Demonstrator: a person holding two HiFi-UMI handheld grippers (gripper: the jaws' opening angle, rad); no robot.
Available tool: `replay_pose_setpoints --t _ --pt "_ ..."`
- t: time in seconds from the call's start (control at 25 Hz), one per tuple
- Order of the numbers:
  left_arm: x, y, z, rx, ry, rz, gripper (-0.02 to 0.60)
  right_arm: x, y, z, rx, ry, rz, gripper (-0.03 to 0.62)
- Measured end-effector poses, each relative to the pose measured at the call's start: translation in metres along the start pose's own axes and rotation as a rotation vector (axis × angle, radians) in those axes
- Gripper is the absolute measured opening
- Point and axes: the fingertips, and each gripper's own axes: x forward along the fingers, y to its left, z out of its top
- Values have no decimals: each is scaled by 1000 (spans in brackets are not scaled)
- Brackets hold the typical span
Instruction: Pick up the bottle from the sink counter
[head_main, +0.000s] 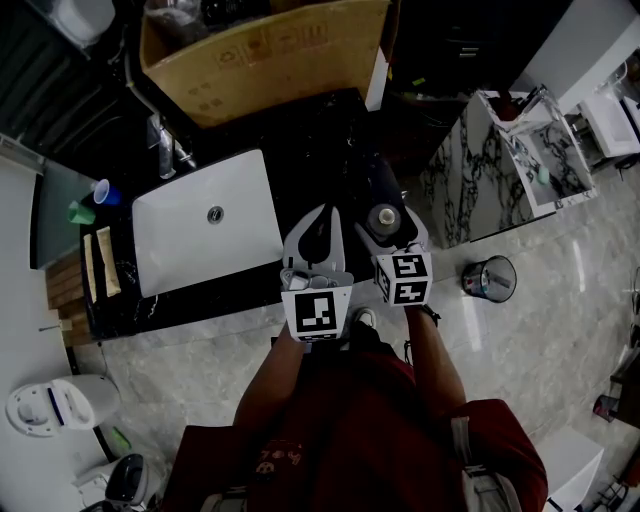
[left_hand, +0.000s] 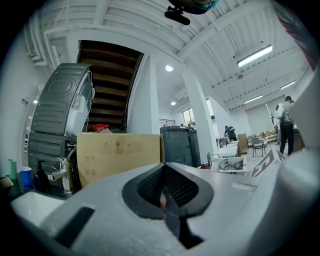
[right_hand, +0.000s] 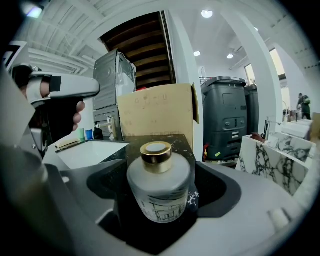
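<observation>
A squat frosted white bottle (right_hand: 159, 187) with a gold cap stands upright on the black marble counter (head_main: 330, 130), to the right of the sink. In the head view the bottle (head_main: 385, 217) shows from above. My right gripper (right_hand: 159, 167) is open around it, one jaw on each side with a gap between each pad and the glass. From above, the right gripper (head_main: 383, 195) reaches over the counter's front edge. My left gripper (head_main: 318, 215) hovers just left of it, pointing level, its jaws together. Nothing sits between the jaws of the left gripper (left_hand: 164, 167).
A white sink basin (head_main: 205, 220) with a faucet (head_main: 165, 145) lies to the left, cups (head_main: 100, 192) beside it. A large cardboard box (head_main: 260, 50) sits at the counter's back. On the floor stand a marble-patterned cabinet (head_main: 470, 170) and a waste bin (head_main: 490, 278) to the right.
</observation>
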Motion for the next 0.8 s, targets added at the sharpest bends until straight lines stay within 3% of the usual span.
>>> replay_pose_setpoints --t 0.4,0.8 --pt "2 1 -5 8 15 -2 0 6 0 -8 -10 39 9 409" --pt "4 7 -1 -7 -18 6 0 8 -1 -13 -79 66 -23 337"
